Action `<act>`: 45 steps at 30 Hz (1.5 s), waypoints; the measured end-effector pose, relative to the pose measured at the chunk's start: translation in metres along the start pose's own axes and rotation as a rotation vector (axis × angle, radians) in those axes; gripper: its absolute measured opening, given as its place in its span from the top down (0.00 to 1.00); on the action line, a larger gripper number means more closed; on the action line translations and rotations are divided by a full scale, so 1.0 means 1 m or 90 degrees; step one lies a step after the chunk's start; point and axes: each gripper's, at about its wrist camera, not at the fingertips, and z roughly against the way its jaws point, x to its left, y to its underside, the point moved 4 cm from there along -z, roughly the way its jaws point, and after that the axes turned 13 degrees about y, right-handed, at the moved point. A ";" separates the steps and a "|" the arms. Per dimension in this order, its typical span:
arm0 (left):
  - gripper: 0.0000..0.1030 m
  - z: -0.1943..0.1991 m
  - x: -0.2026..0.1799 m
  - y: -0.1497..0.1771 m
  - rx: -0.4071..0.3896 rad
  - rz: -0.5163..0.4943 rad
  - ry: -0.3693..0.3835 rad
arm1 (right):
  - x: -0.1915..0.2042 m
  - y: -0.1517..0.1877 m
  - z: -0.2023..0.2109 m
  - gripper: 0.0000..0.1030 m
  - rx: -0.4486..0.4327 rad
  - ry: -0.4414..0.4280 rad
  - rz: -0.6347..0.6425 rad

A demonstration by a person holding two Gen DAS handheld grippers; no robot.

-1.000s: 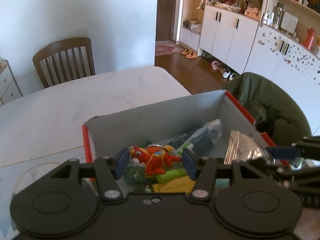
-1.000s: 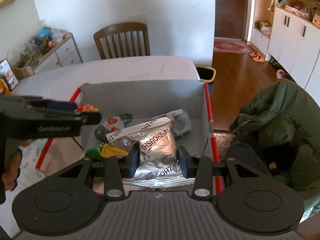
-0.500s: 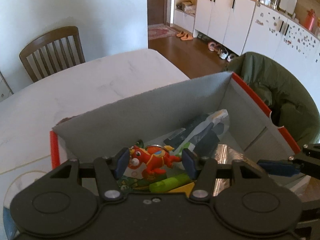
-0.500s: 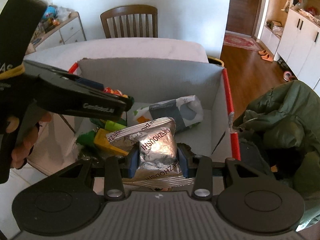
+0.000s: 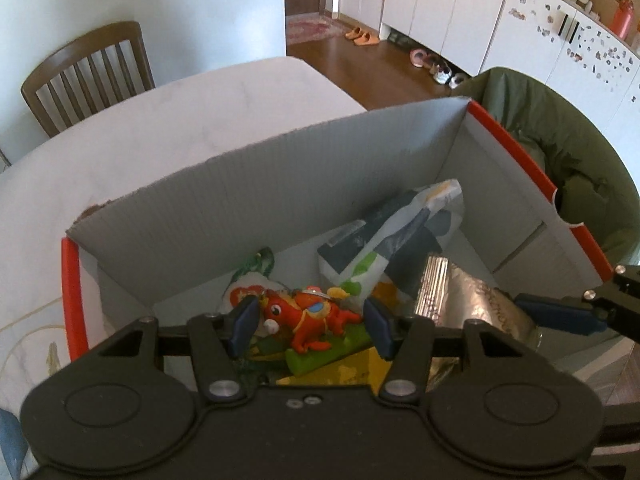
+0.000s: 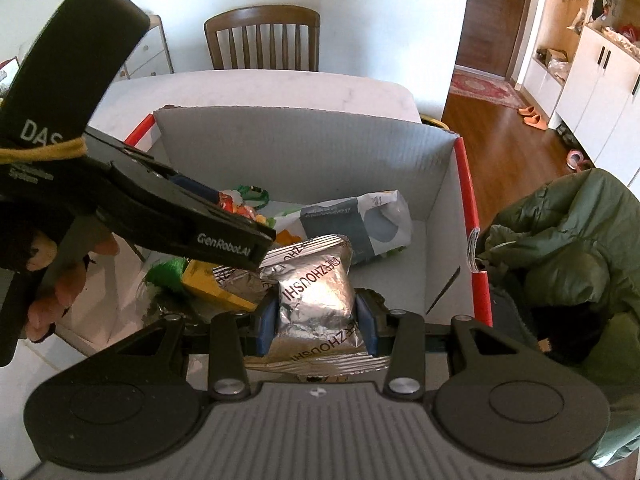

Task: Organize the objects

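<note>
Right gripper (image 6: 316, 322): blue pads clamp both sides of a crinkled silver foil snack packet (image 6: 314, 296), held above the near end of an open grey corrugated box with red edges (image 6: 468, 200). Left gripper (image 6: 230, 208): black body crosses the upper-left of the view over the box's left side, a person's hand (image 6: 60, 276) on its handle; jaw state not discernible. Box contents: white and grey plastic pouch (image 6: 360, 226) near the far wall, yellow carton (image 6: 208, 284), green item (image 6: 166, 274). The box rests on a white marble table (image 6: 260, 88). Brown wooden chair (image 6: 262, 38) beyond; green padded jacket (image 6: 568, 240) at right.
</note>
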 end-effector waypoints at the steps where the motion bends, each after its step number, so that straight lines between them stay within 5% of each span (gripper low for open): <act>1: 0.45 0.000 0.000 0.000 0.003 0.000 -0.001 | 0.000 0.000 0.001 0.59 -0.001 -0.001 0.001; 9: 0.42 0.001 -0.005 0.005 0.012 -0.021 -0.002 | -0.002 -0.001 0.010 0.58 -0.022 -0.008 0.001; 17: 0.32 0.026 -0.015 0.010 -0.046 -0.030 -0.019 | -0.011 0.004 0.025 0.55 -0.042 -0.016 -0.021; 45: 0.28 0.145 -0.030 0.053 -0.217 0.008 -0.040 | -0.014 0.019 0.107 0.47 -0.146 -0.082 -0.087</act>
